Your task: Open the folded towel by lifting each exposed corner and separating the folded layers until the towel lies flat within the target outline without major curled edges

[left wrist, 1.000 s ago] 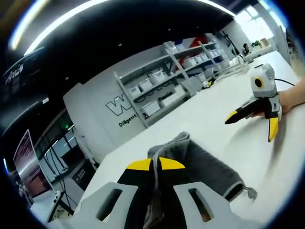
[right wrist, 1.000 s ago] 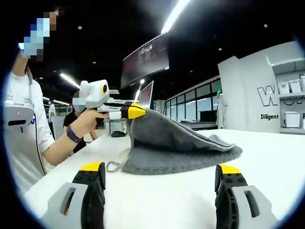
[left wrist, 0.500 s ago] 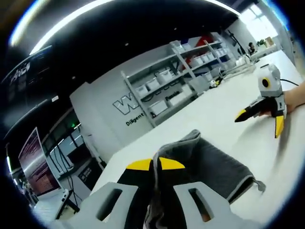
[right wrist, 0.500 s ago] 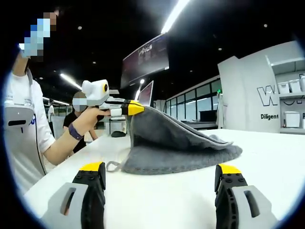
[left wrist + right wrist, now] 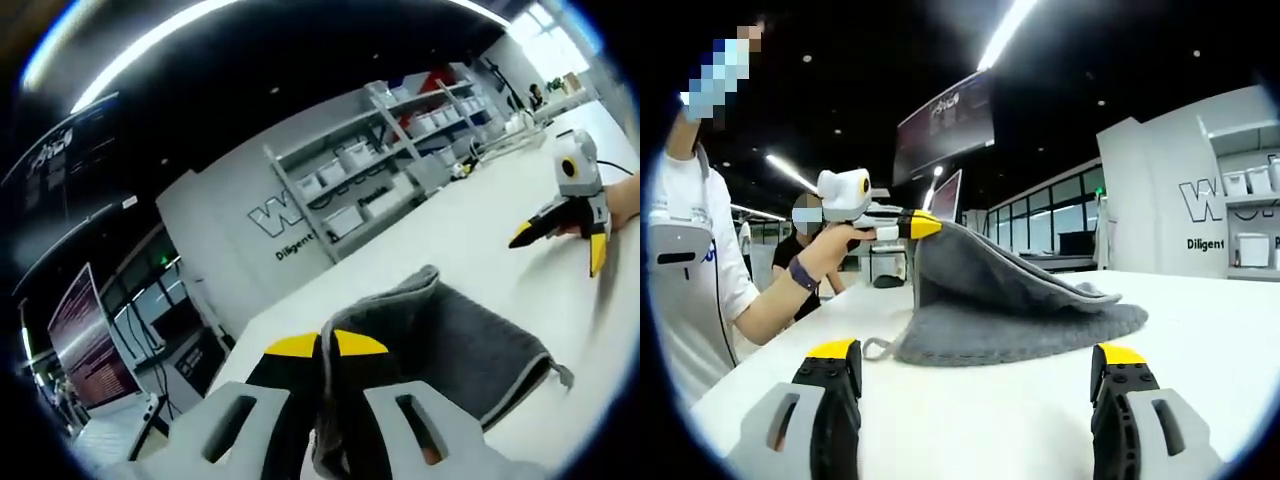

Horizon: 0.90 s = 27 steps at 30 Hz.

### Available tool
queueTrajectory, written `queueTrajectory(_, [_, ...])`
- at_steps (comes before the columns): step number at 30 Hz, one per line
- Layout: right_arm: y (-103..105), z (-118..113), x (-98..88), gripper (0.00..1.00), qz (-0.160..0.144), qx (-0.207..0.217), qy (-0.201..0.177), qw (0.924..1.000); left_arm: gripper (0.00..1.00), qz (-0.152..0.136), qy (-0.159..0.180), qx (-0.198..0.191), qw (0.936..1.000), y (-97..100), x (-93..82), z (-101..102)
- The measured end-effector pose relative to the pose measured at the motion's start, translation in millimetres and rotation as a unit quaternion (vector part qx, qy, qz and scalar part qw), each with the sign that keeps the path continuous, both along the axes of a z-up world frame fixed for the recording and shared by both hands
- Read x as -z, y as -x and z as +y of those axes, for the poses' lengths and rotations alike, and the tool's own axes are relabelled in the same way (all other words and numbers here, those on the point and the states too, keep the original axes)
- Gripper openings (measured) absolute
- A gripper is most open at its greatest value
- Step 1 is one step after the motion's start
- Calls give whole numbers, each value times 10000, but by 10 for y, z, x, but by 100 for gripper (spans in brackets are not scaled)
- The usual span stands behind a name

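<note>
Grey towel [image 5: 1015, 315] lies on the white table [image 5: 1200, 380], still folded: lower layer flat on the surface, top layer peeled up at one corner. A small hang loop [image 5: 874, 349] sticks out at the near edge of the lower layer, lying on the table.

Left gripper [image 5: 902, 227] has that raised corner; its yellow-tipped fingers are pressed together on the cloth, holding it well above the table, so the top layer slopes from the grip down to the fold at the far side. In the left gripper view the same fingers [image 5: 296, 346] rise from the bottom, closed tight with the towel [image 5: 450, 340] pinched between them and the cloth spreading out ahead and to the right.

Right gripper [image 5: 975, 372] sits low near the table, just short of the towel's near edge, not touching it. Its fingers are spread wide, nothing between them. In the left gripper view it shows as right gripper [image 5: 575, 225] at the far right, well apart from the towel, fingers splayed, a hand [image 5: 625, 205] behind it.

Person's hand [image 5: 825, 250] holds the left gripper, dark band on the wrist, white sleeve [image 5: 690, 290] at left. Background: storage shelves [image 5: 400, 130] with bins, hanging screen [image 5: 945, 125], ceiling light strips [image 5: 1010, 30].
</note>
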State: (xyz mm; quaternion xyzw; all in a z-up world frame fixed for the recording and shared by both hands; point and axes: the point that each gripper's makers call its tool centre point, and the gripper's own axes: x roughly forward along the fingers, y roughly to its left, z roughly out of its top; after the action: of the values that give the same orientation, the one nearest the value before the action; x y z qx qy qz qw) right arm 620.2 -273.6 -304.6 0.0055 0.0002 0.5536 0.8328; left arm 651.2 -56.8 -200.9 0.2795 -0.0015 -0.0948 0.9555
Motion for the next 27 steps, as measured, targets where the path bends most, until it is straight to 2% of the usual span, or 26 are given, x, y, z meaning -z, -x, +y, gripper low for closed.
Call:
queueTrajectory(10, [4,-2,-1,97,2,-7,-9,10000,3,-26,-45,-154,9999,15,-25,135])
queueTrajectory(27, [2,-3,-1,96,13,-3,-25,10000,3,-8,80,-430,9990,16,15,368])
